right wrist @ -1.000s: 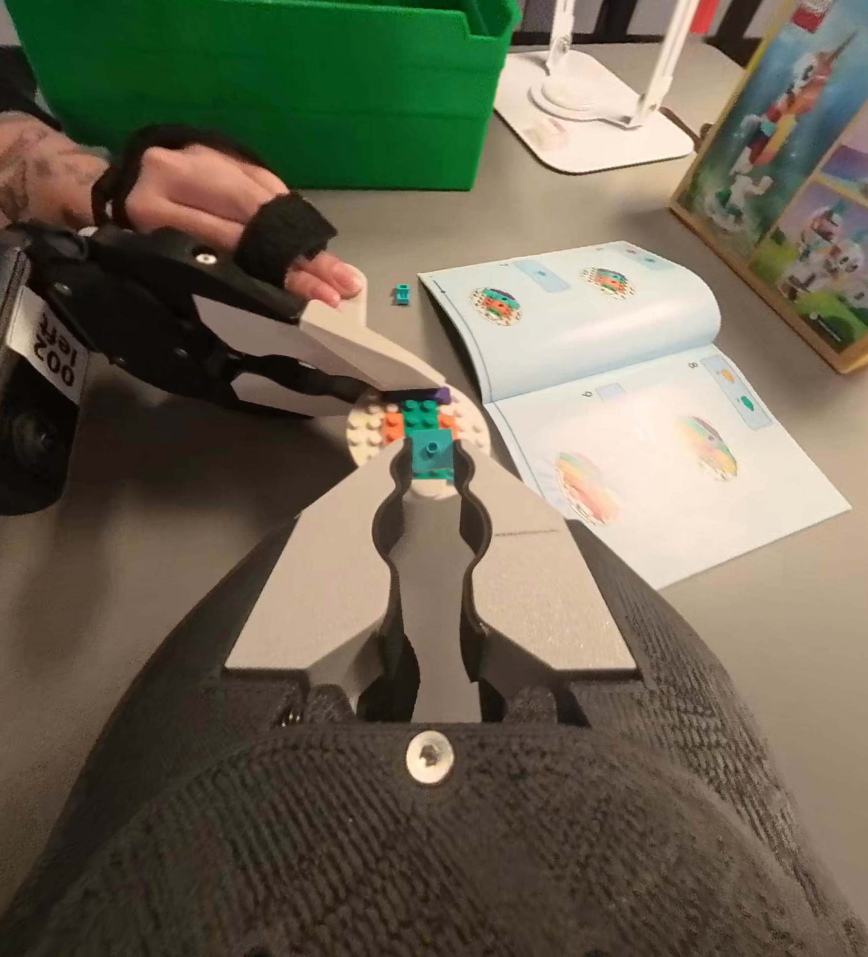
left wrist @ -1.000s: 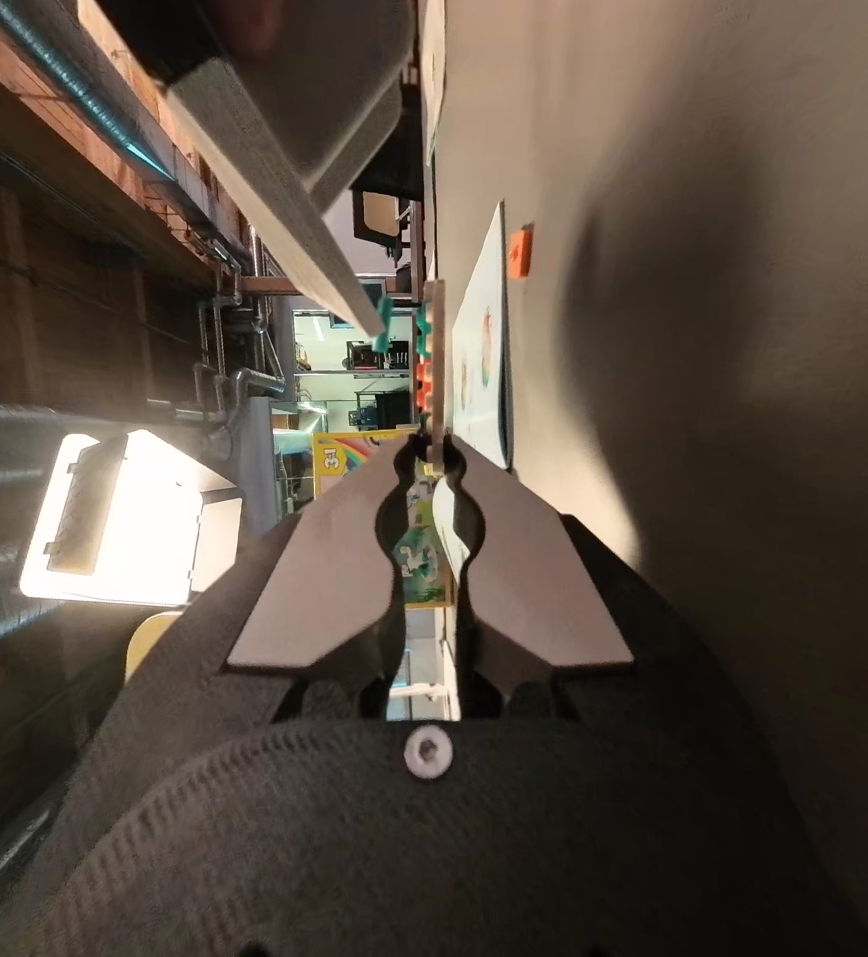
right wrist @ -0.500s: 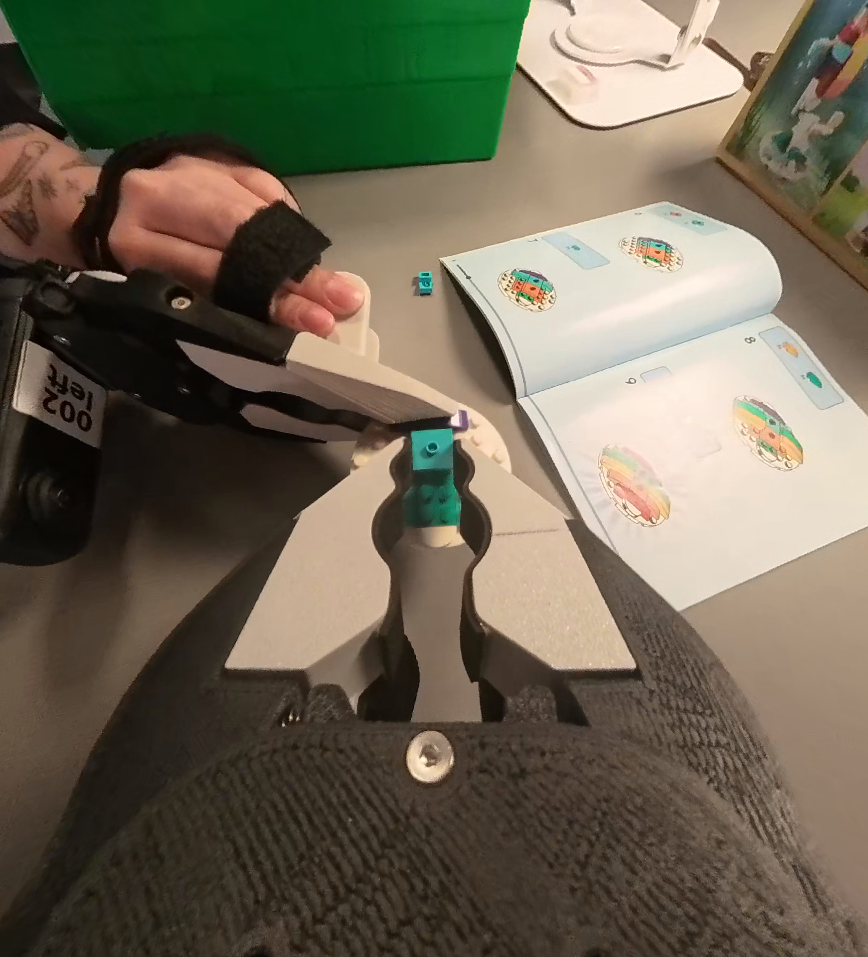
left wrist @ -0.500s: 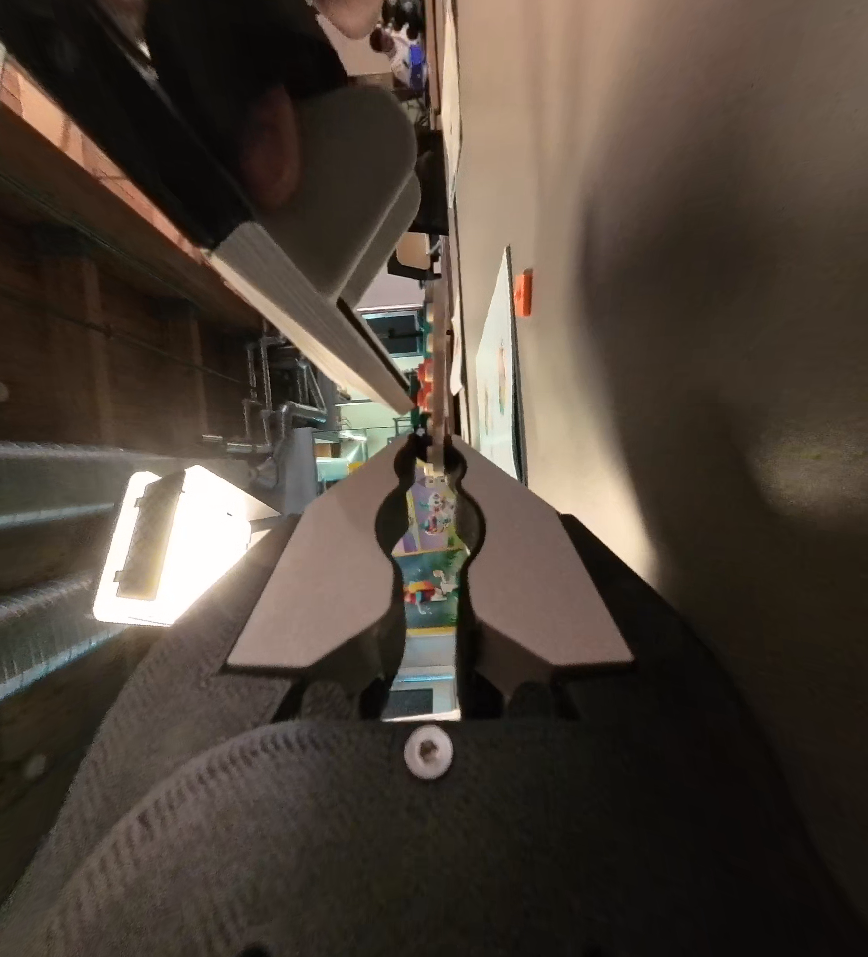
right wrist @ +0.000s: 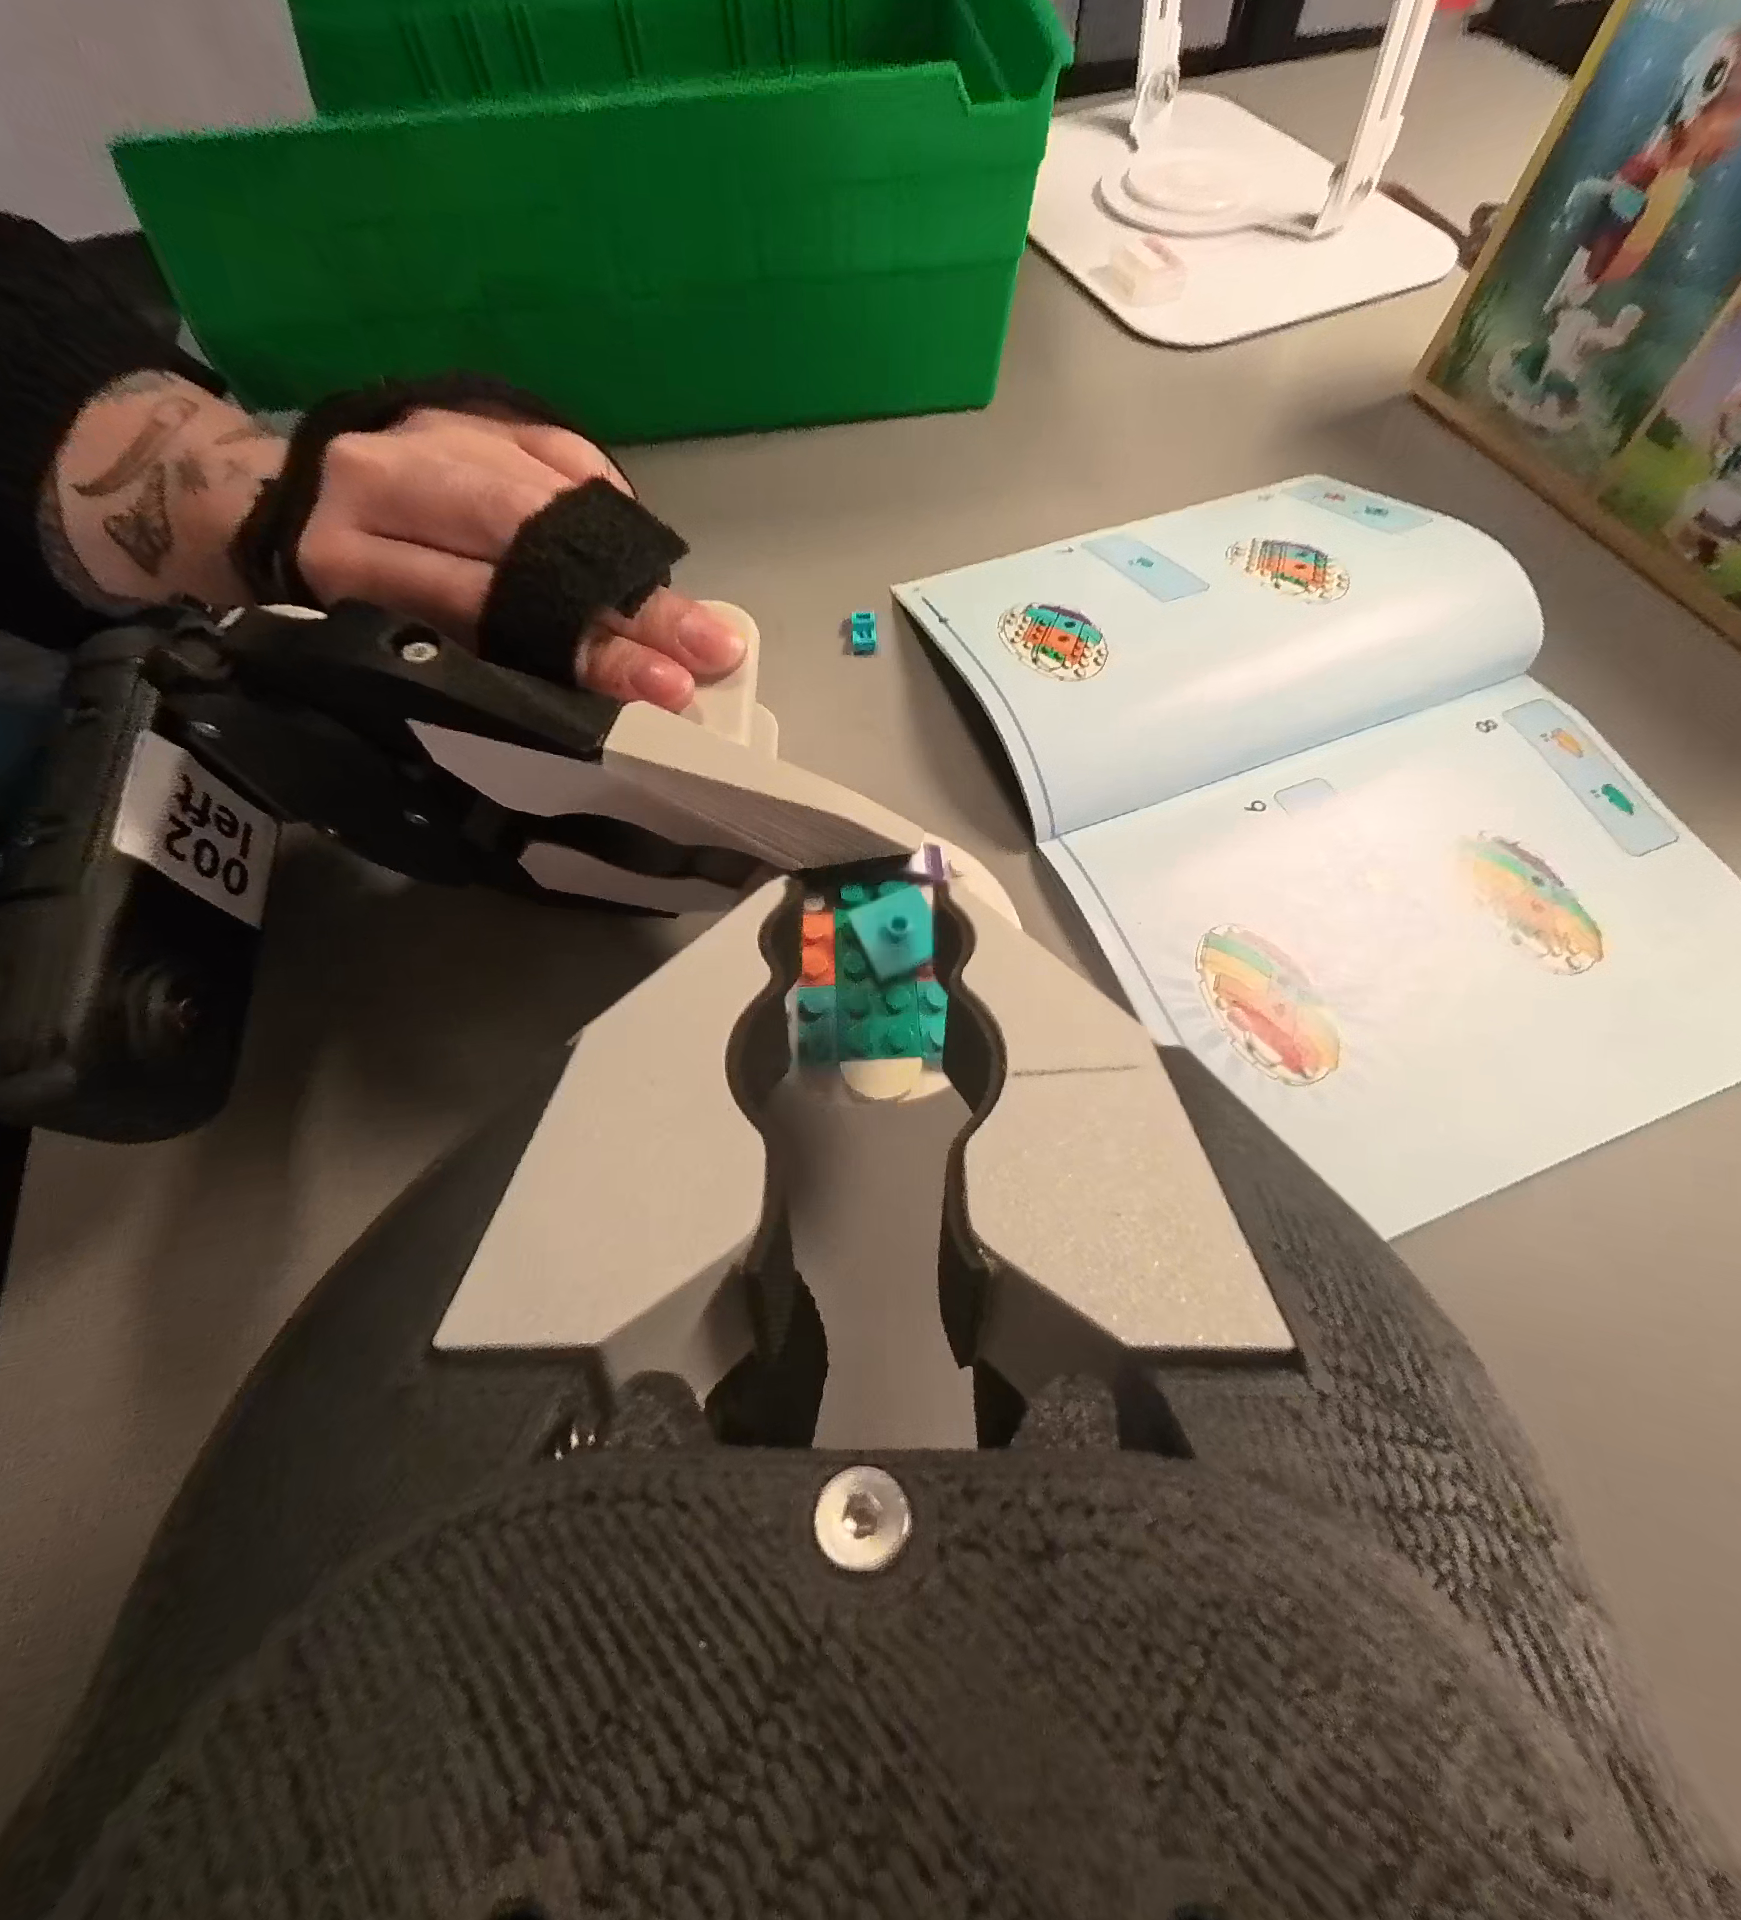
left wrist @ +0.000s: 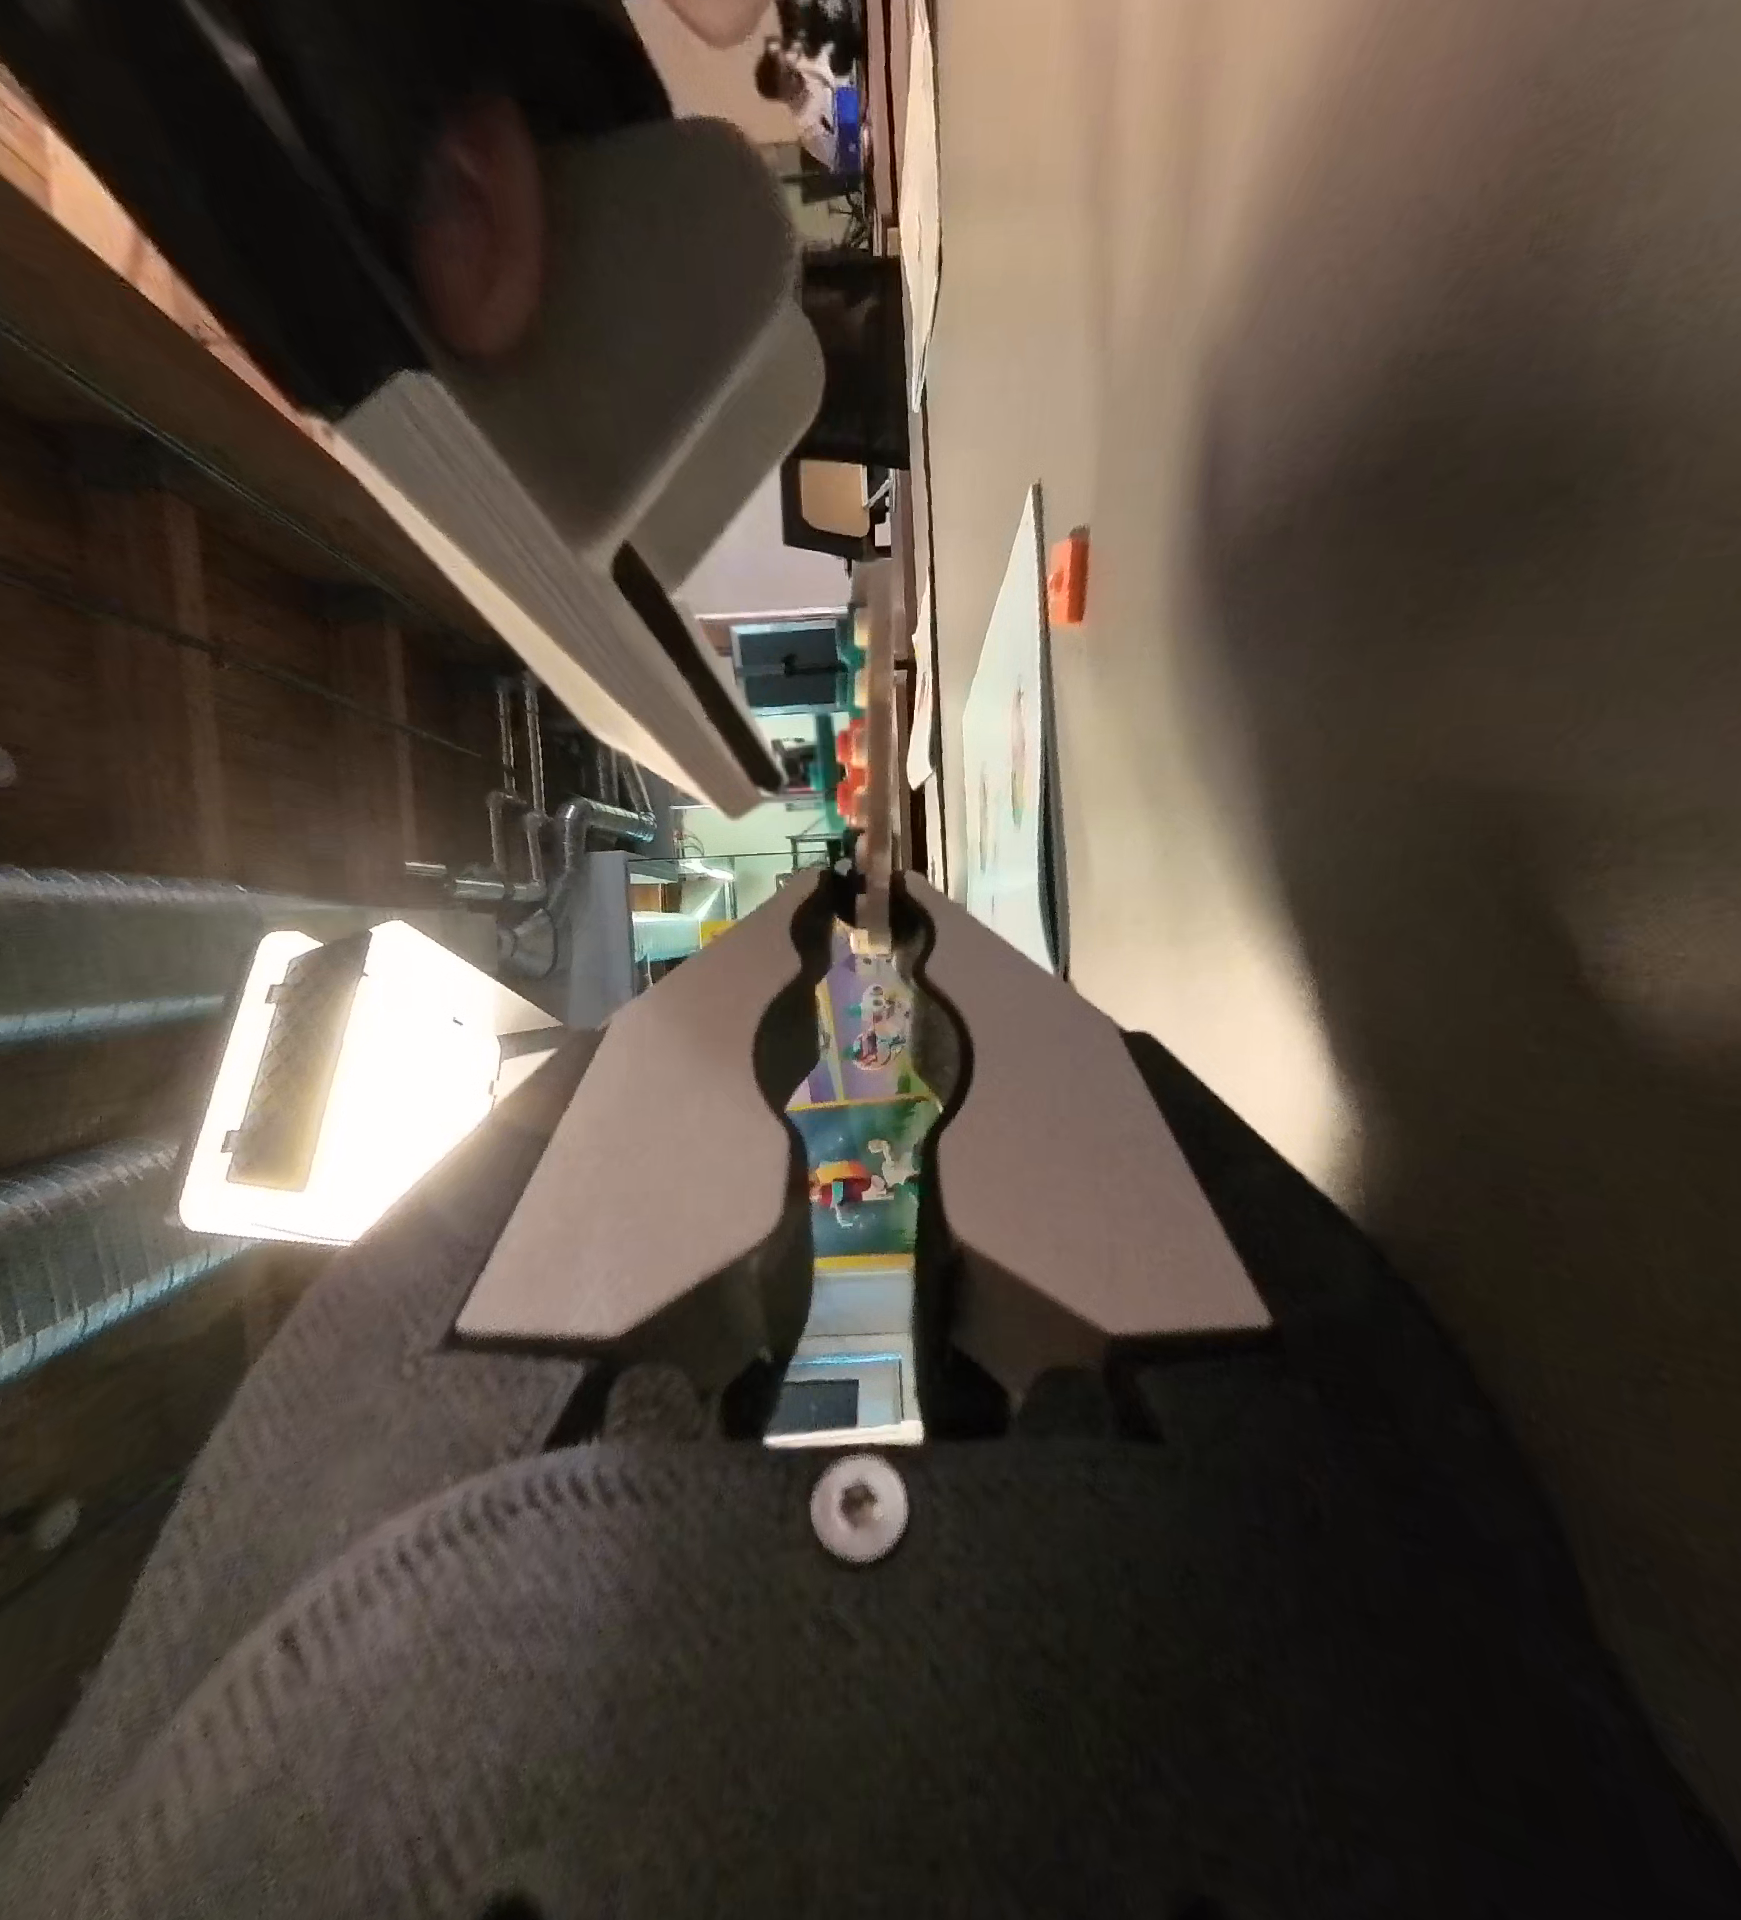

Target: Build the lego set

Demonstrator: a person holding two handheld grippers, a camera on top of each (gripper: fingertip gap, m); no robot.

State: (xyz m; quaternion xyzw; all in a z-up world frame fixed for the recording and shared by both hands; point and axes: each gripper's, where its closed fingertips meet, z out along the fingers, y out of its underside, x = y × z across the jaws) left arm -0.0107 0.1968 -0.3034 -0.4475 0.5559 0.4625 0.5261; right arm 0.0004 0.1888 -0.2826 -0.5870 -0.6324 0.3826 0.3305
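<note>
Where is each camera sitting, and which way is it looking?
Left wrist view: sits on the left hand-held gripper, rolled sideways, looking low along the table; its fingers pinch the round lego plate edge-on.
Right wrist view: sits on the right hand-held gripper, looking down at the plate with a teal brick at its tips; a person's hand shows.
Both views share the plate, the instruction booklet and the other gripper.

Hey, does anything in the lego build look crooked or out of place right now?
Yes. The small teal brick on top of the round build sits rotated, its edges skewed against the teal and orange rows beneath, so it looks unseated. The right gripper is just above it.
</note>
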